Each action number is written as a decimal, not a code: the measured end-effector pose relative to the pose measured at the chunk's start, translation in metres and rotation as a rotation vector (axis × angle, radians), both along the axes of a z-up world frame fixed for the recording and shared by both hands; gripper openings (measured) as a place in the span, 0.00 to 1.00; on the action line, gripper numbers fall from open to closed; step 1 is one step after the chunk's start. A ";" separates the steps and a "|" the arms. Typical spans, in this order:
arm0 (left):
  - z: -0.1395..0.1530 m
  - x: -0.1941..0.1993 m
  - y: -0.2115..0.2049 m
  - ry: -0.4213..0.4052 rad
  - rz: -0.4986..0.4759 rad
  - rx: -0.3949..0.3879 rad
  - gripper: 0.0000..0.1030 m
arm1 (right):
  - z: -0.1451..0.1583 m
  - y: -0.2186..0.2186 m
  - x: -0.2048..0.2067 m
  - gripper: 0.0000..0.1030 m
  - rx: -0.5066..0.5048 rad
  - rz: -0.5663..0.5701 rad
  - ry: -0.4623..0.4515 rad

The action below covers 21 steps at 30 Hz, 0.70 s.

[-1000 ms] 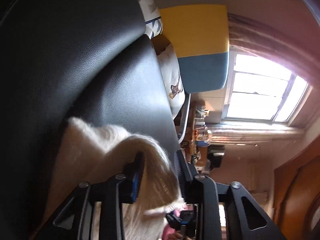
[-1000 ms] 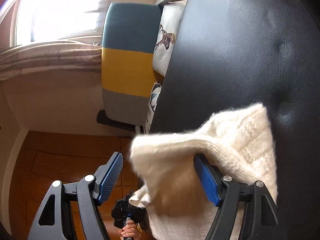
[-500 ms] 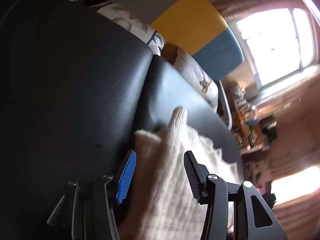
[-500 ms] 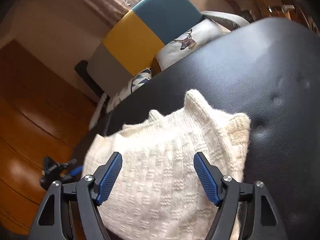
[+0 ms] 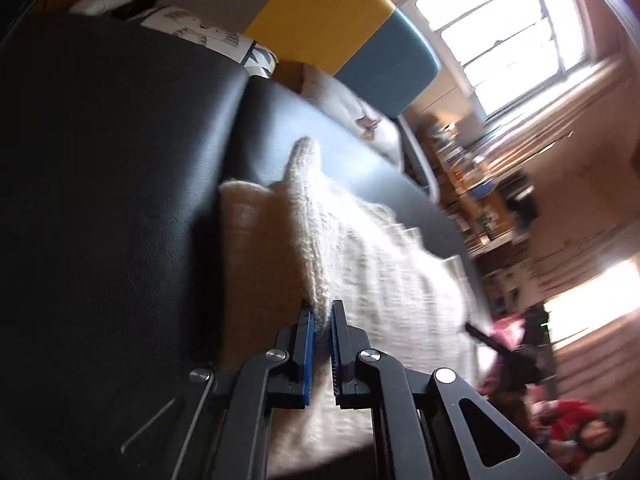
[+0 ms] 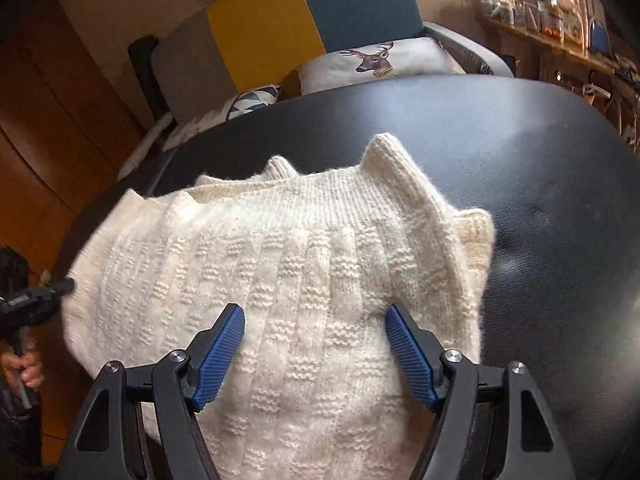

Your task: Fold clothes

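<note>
pinching a blurred sweater [image 5: 384,264] fold, left gripper [image 5: 320,320] jaws clamped; right gripper [image 6: 316,344] jaws apart above it.

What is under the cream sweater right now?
The cream sweater lies on a black padded surface, which shows around its far and right edges. Whatever sits directly beneath the knit is covered, so I cannot tell if anything else is there.

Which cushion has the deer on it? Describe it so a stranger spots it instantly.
Start at the black leather surface and look past its far edge to the yellow-and-teal chair. The deer cushion leans there, pale with an antlered head; the cushion beside it shows blue triangles instead.
</note>
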<state>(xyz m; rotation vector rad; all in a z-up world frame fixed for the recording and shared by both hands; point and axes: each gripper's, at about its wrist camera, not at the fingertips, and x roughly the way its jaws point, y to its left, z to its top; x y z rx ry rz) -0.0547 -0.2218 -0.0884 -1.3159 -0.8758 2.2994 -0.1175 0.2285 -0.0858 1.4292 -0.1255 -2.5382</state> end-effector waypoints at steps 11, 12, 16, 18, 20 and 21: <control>-0.028 0.023 -0.016 -0.135 0.009 0.009 0.23 | -0.015 0.011 0.000 0.75 -0.002 -0.011 0.007; -0.021 0.024 -0.013 -0.132 0.003 -0.052 0.23 | -0.015 0.011 0.000 0.75 -0.001 -0.009 0.008; 0.025 0.022 -0.010 -0.006 0.050 -0.240 0.24 | -0.010 0.011 -0.001 0.75 -0.019 -0.004 0.008; 0.054 0.008 0.012 0.108 -0.024 -0.307 0.36 | -0.010 0.012 -0.001 0.76 -0.033 0.000 0.013; 0.067 -0.014 0.048 0.164 -0.150 -0.367 0.50 | -0.011 0.012 -0.001 0.76 -0.039 -0.003 0.020; 0.064 -0.026 0.066 0.160 -0.210 -0.384 0.53 | -0.011 0.012 -0.001 0.77 -0.039 -0.003 0.025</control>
